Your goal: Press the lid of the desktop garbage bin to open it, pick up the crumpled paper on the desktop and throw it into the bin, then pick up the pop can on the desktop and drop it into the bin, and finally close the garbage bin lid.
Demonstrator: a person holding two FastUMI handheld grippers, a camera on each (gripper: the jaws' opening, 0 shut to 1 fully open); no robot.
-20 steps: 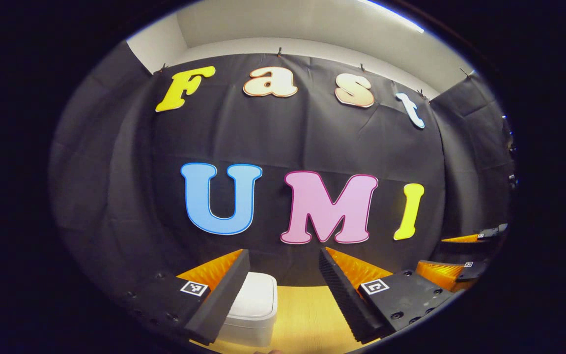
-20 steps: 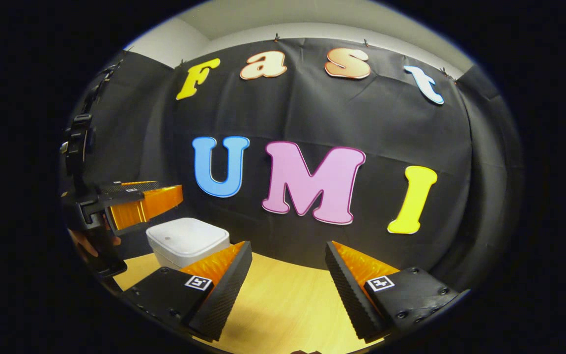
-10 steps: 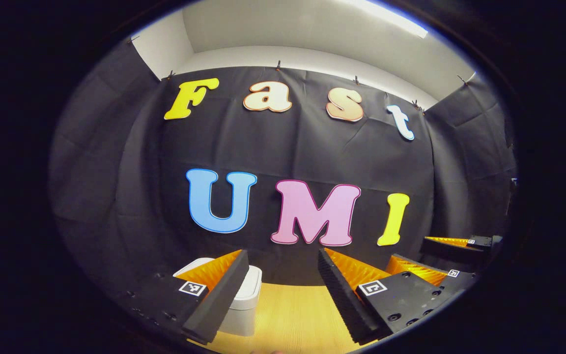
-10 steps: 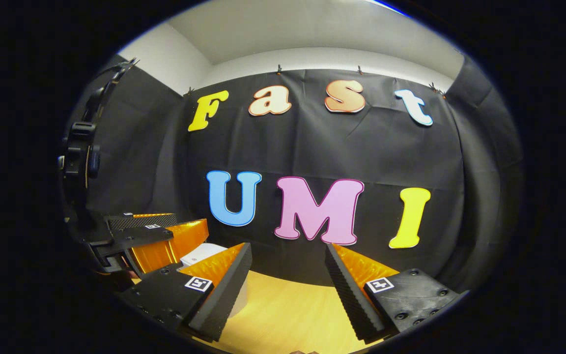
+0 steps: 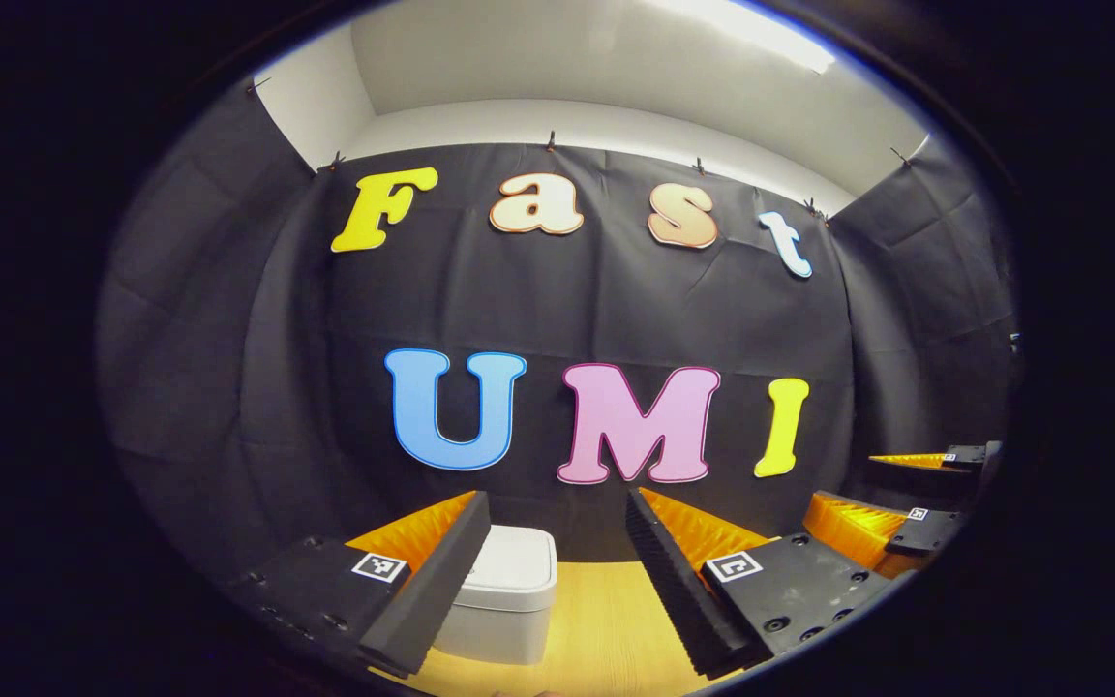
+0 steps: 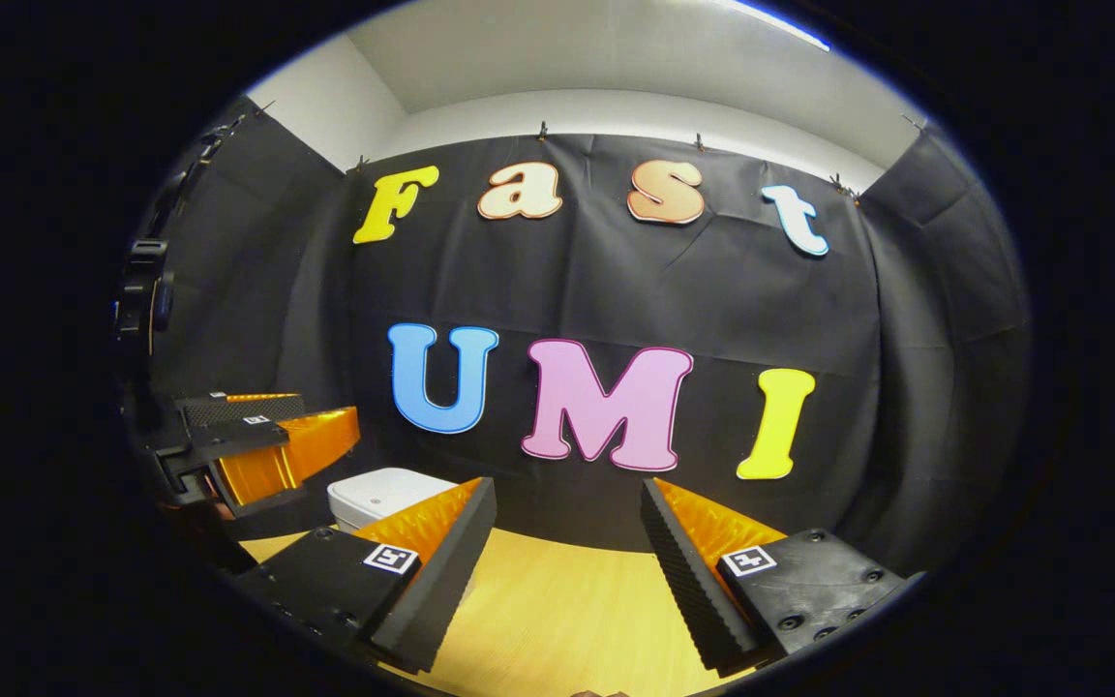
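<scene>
- While both tools hang above the desk, the biggest thing on show is the black cloth wall (image 5: 567, 310), running across the back from nine to three o'clock in the left gripper view, and it stands just as wide in the right gripper view (image 6: 616, 290).
- Next in size, the wooden desktop (image 5: 606, 629) sits at six o'clock in the left gripper view, a pale yellow strip between the fingers; in the right gripper view it lies at six o'clock too (image 6: 557, 620).
- Now the left gripper (image 5: 553, 581): tongs spread wide, nothing between them, pointing at the wall. From the right gripper view it sits at nine o'clock (image 6: 257, 436), and from that side I cannot tell how far its tongs stand apart.
- And the right gripper (image 6: 567, 571): tongs spread as well, bare desk between them, nothing pinched. The left gripper view catches it at four o'clock (image 5: 906, 494), fingers apart.
- Smallest, the white garbage bin (image 5: 504, 600), lid down flat, standing on the desk at about seven o'clock in the left gripper view, partly behind the left-hand finger. In the right gripper view it sits at eight o'clock (image 6: 378, 494), just below the left gripper and apart from it.
</scene>
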